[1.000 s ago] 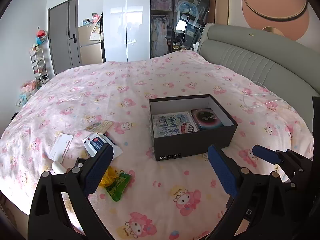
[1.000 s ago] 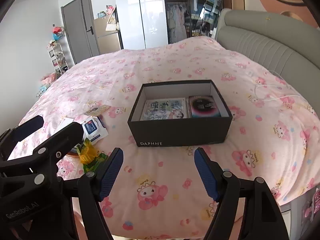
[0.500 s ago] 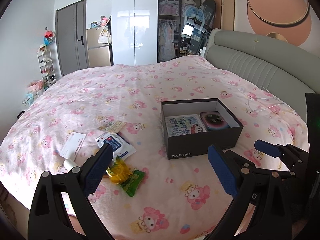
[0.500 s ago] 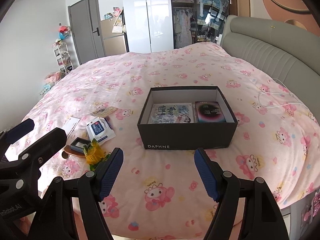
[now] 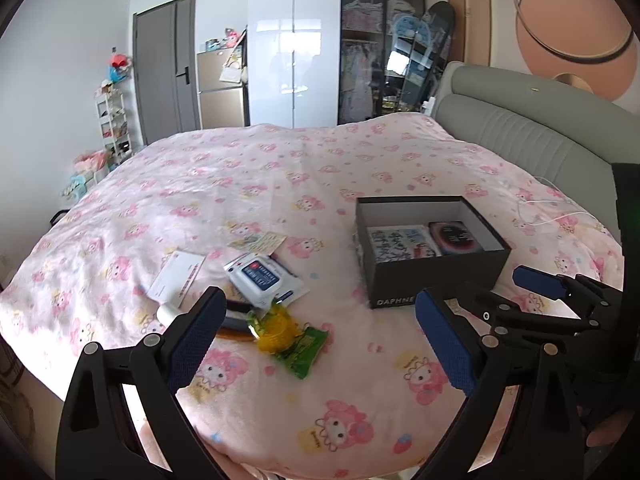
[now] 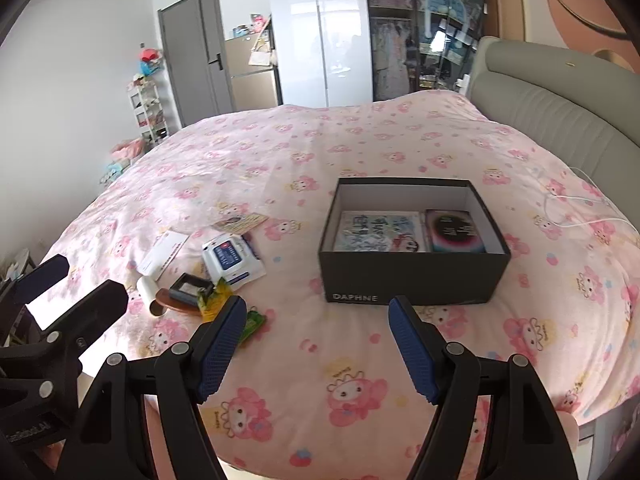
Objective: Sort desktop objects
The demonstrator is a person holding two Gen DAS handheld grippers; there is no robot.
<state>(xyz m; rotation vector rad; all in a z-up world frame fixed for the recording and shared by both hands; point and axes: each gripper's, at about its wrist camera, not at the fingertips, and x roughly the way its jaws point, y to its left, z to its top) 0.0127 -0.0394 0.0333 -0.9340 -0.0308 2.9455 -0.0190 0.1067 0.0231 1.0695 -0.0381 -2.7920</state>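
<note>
Centrally, the box [image 6: 414, 276] sits open on the bedspread [image 6: 360, 152], marked DAPHNE on its near wall. Inside it, a booklet [image 6: 378, 232] lies flat on the left and a dark packet [image 6: 454, 232] on the right, side by side.

Left of the box, well apart from it, lies a loose cluster:
- wipes pack [image 6: 232, 258], nearest the box;
- white card [image 6: 164, 254], left of the wipes pack;
- small printed card [image 6: 240, 222], behind the wipes pack;
- yellow-green snack bag [image 5: 290, 338], in front of the wipes pack;
- small dark case [image 6: 190, 288] on a brown item, touching the snack bag;
- white tube [image 6: 150, 294], leftmost, lying on its side.

View differences: the right wrist view shows the dark case and tube in full; in the left wrist view the left gripper's finger covers most of them. The left wrist view shows the whole snack bag; the right wrist view hides its green end behind a finger. A white cable [image 6: 576, 210] lies right of the box, by the headboard [image 6: 560, 104].

Pose: the left gripper [image 5: 316, 338] hovers above the near bed edge, in front of the cluster, jaws spread wide, holding nothing. The right gripper [image 6: 316, 346] hovers in front of the box, jaws likewise wide and empty. The two grippers are side by side, each visible at the edge of the other's view.
</note>
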